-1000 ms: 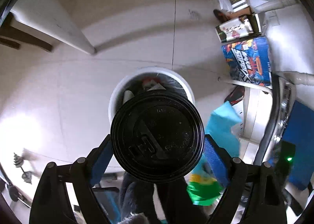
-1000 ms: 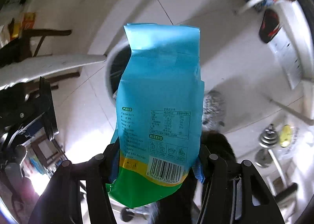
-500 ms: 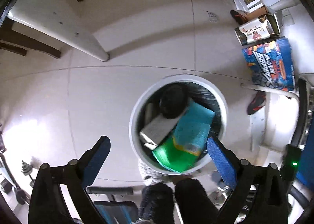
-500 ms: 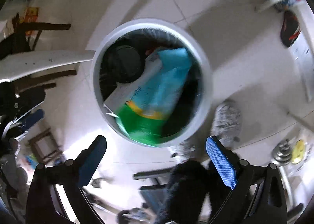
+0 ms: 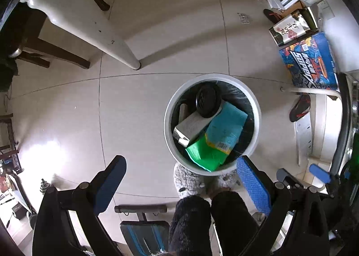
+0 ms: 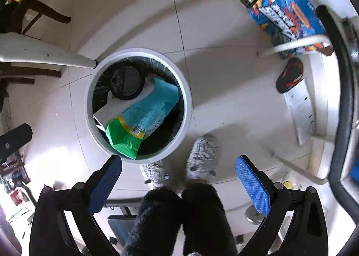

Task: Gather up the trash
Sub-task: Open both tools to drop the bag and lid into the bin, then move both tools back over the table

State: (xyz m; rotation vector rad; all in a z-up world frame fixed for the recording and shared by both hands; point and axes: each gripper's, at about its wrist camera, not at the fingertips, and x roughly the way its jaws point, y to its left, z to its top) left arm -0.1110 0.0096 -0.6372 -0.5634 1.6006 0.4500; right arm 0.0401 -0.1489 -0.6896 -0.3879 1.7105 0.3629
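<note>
Trash sits in the bin: pouch at 5 o'clock, light, crinkly; I would pinch its edge. Left gripper and right gripper spread, empty.

A smooth white plastic bin with a crinkled black liner held a glossy blue-green foil packet, a matt black plastic lid and a matt grey cardboard box, on glossy pale floor tiles beside fluffy grey slippers.
</note>
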